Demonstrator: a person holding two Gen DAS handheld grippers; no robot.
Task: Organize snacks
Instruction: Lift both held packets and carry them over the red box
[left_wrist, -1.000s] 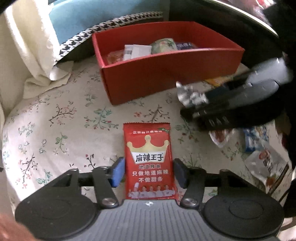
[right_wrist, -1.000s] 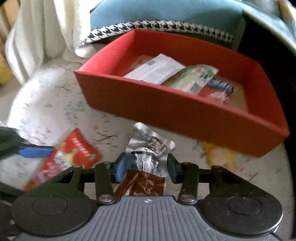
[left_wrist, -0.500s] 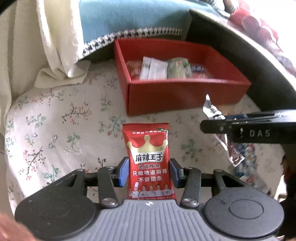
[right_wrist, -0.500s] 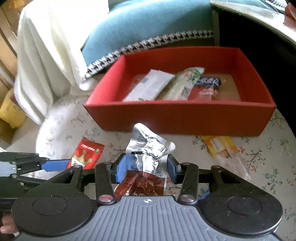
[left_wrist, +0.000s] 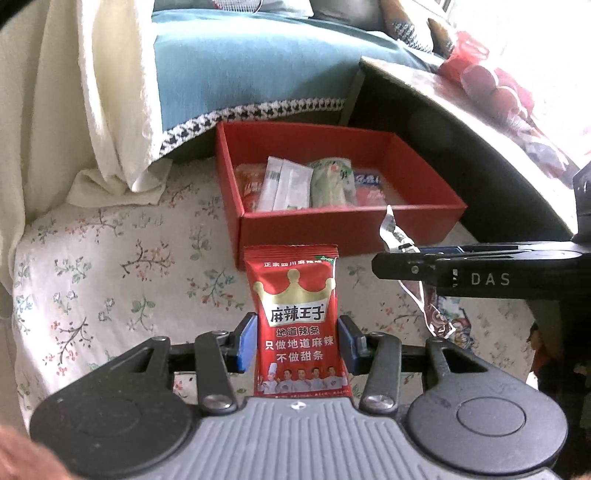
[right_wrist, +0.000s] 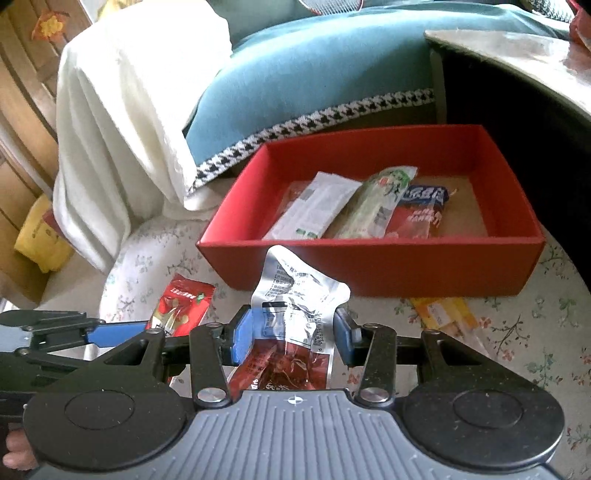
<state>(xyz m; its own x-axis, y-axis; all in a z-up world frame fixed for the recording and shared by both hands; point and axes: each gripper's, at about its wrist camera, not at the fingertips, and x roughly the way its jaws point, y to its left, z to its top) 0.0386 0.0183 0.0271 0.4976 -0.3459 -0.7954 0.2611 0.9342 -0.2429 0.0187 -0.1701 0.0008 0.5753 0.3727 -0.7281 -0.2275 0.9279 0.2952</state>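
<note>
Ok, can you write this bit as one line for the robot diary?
left gripper: holds red crown packet | right gripper: holds silver-and-red packet | red box: ahead, several snacks inside | both packets outside box

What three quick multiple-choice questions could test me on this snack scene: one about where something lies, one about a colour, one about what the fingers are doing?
1. Where does the yellow packet lie?
A. inside the box
B. on the floral cloth in front of the box
C. on the blue cushion

2. What colour is the box?
A. red
B. green
C. white

3. What is the left gripper doing?
A. hanging open with nothing in it
B. gripping the box wall
C. holding a red crown packet

Answers: 1 B, it rests on the cloth just outside the near wall; 2 A, all walls are red; 3 C, the blue fingers press against the packet's sides.
</note>
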